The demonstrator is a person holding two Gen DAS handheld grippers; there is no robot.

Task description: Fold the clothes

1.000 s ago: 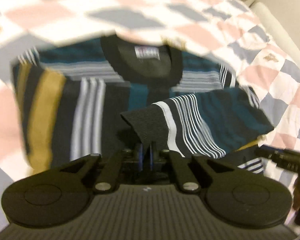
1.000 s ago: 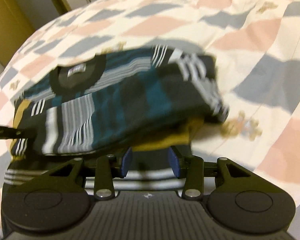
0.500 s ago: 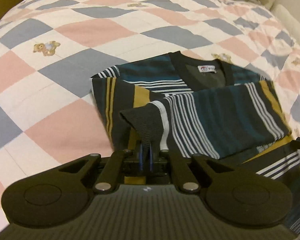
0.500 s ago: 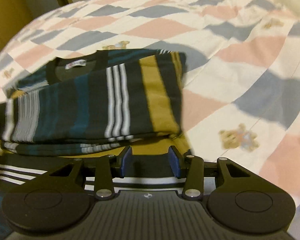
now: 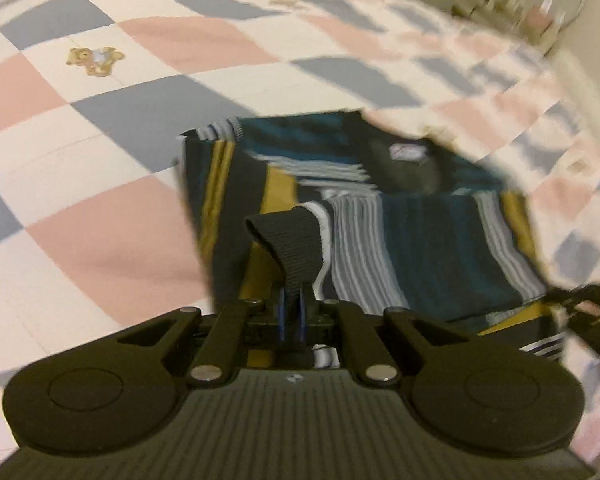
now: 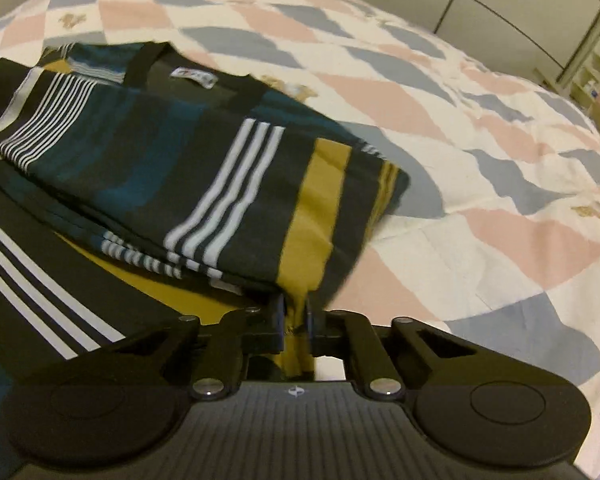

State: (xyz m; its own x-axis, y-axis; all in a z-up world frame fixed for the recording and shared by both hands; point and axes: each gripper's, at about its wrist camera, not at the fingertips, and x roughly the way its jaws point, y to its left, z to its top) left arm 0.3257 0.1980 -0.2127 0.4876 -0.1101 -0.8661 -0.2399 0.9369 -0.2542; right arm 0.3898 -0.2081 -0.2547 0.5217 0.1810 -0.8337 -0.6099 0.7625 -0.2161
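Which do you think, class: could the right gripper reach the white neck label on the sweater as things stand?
Probably not: the right gripper is shut on the sweater, and the folded sleeve lies between it and the label.

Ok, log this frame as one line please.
task: fold clothes | left hand-held gripper: shut on cuff | right hand-held gripper: shut on sweater edge | sweater partly folded on quilt
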